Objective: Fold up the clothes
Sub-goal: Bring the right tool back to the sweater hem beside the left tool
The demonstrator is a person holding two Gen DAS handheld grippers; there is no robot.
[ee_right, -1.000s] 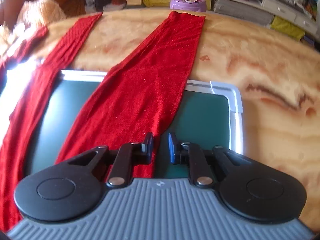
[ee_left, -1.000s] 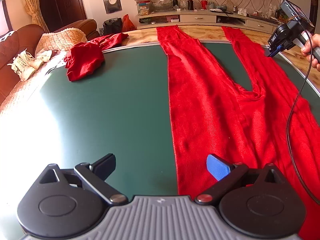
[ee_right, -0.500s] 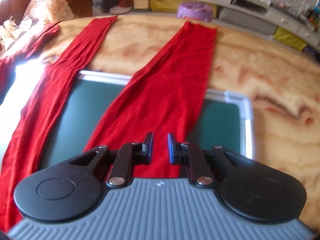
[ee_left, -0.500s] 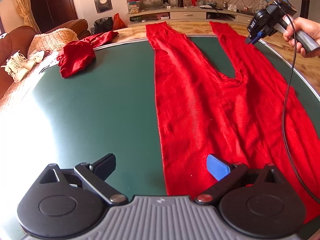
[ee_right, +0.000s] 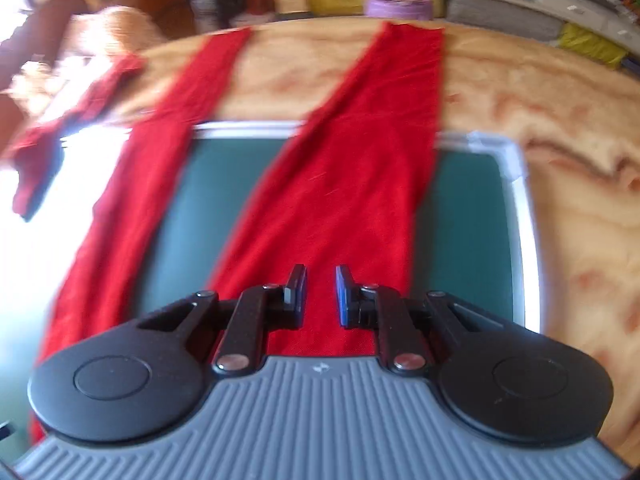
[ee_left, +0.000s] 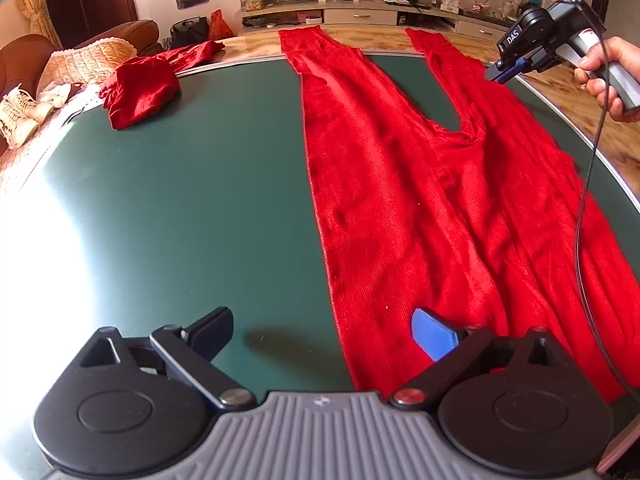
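On green mat [ee_left: 200,208]: red trousers [ee_left: 400,200] waist cut off | left gripper [ee_left: 322,330] wide open | right gripper [ee_right: 321,292] narrowly parted, empty

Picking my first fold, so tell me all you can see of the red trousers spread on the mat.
The trousers are bright red, finely ribbed, knit-looking cloth. They lie flat and unfolded, lightly creased, on the green mat. Both legs fork away toward the far side and run over the mat's rim onto the wooden table. The wide undivided part lies nearest the left tongs. Neither pair of tongs grips them; the right tongs hang over one leg.
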